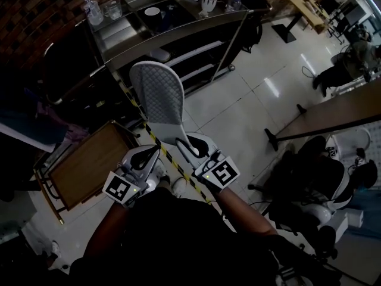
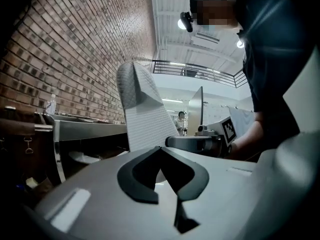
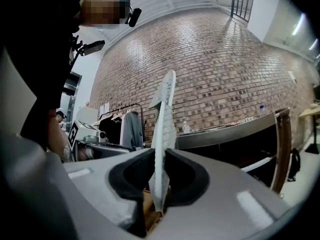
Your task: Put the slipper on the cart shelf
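Head view, room: a glossy pale tiled floor (image 1: pixel 238 109) crossed by a yellow-and-black tape line (image 1: pixel 156 140). A steel cart (image 1: pixel 178 31) stands ahead, with a cup (image 1: pixel 209 2) and a bottle (image 1: pixel 92 9) on top.
Head view, slipper: a pale quilted slipper (image 1: pixel 159 100) stands upright in the air in front of the cart. The right tool (image 1: pixel 189 145) clamps its lower end, and the left tool (image 1: pixel 152 154) is just beside it.
Left tool view: the jaw tips meet with nothing between them. A brick wall (image 2: pixel 65 59) is to the left, and the slipper's ribbed sole rises beyond.
Right tool view: the jaws are pinched on the slipper, which is seen edge-on, thin and upright.
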A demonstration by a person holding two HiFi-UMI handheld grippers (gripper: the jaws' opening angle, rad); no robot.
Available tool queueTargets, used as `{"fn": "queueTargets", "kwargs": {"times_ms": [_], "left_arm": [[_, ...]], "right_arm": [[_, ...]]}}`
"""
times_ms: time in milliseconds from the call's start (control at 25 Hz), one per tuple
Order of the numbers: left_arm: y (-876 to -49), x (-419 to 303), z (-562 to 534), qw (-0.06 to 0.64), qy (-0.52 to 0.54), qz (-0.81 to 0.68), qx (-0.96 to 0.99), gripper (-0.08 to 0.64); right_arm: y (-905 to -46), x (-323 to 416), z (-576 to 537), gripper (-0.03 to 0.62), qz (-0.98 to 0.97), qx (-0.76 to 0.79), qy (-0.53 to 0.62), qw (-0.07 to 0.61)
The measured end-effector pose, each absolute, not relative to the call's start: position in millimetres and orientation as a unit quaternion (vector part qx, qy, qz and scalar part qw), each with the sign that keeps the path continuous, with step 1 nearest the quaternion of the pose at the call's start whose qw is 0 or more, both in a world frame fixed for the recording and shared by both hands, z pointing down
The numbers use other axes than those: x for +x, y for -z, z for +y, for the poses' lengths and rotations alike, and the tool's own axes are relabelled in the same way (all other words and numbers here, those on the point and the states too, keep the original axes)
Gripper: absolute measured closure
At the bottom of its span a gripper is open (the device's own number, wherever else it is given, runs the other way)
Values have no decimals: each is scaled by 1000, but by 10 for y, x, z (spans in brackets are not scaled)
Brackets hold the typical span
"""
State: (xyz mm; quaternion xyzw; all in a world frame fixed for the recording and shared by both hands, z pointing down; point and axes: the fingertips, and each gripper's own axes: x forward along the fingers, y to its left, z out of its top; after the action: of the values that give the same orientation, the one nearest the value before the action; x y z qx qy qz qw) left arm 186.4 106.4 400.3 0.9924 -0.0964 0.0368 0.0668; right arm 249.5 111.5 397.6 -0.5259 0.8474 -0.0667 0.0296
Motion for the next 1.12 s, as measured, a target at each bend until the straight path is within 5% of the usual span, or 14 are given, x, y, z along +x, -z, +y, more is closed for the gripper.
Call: {"fn": "queueTargets", "kwargs": {"times_ms": [760, 1120], "left_arm": [[-4296, 1659, -64, 86, -26, -80, 993, 560], [-4454, 1692, -363, 98, -30, -92, 990, 560]], "right_arm": [[-5239, 2326, 192, 531, 850, -475, 226, -36], [-5659, 2317, -49, 531, 840, -441, 318, 4]]}}
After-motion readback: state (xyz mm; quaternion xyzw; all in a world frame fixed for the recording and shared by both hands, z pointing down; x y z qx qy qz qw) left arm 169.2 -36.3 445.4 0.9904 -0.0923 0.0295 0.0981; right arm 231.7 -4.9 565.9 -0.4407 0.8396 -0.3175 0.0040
